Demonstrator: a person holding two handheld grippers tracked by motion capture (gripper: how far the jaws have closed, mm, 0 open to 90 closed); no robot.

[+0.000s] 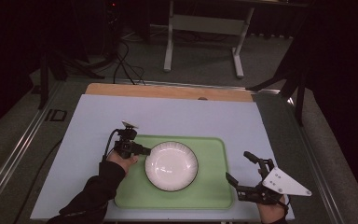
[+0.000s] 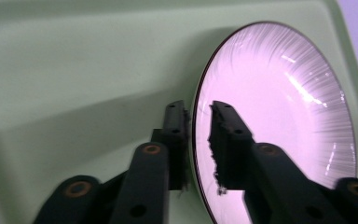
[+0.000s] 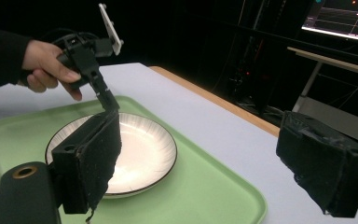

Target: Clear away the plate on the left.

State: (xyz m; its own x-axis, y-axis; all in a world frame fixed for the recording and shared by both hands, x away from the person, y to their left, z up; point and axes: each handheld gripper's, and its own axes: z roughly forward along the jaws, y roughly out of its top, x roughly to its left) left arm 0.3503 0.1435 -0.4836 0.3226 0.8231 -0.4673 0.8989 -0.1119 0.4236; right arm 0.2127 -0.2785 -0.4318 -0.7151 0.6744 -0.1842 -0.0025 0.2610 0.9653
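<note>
Since the plate (image 1: pixel 171 166) sits on the green tray (image 1: pixel 214 196), its near rim between my left gripper's (image 2: pixel 198 109) parted jaws, that hand is nearer; my right gripper (image 1: pixel 242 170) waits wide open beside the tray.

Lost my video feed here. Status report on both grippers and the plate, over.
Left gripper astride the rim of the white ribbed plate, jaws not closed. Right gripper open, off the green plastic tray. Nothing in the way.

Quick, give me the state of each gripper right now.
Left gripper: fingers straddle the white plate's rim with gaps visible; not clamped.
Right gripper: open, empty, beside the green tray.
</note>
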